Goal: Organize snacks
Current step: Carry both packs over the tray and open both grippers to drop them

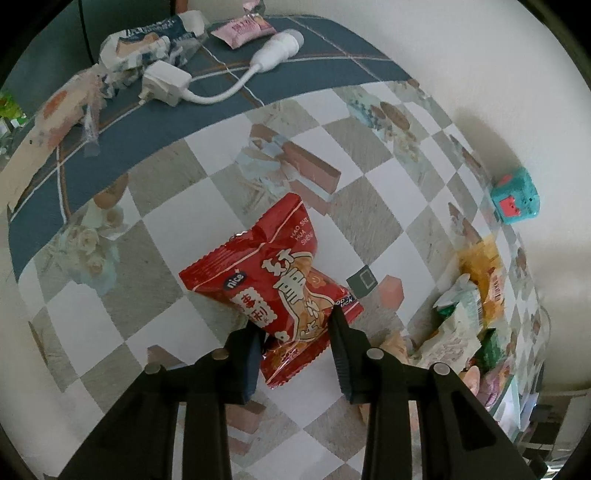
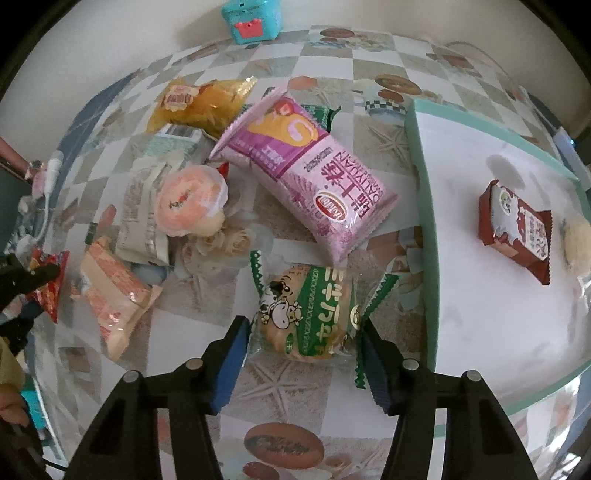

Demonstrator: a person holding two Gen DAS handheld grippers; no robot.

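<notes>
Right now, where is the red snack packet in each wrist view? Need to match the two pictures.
Left wrist: red snack packet sits centre frame, its near end between the left gripper fingers.
Right wrist: the same packet shows at the far left edge, with the left gripper's black fingers around it.
Shared landmark: teal toy box by the wall, right edge in the left view, top centre in the right.
</notes>
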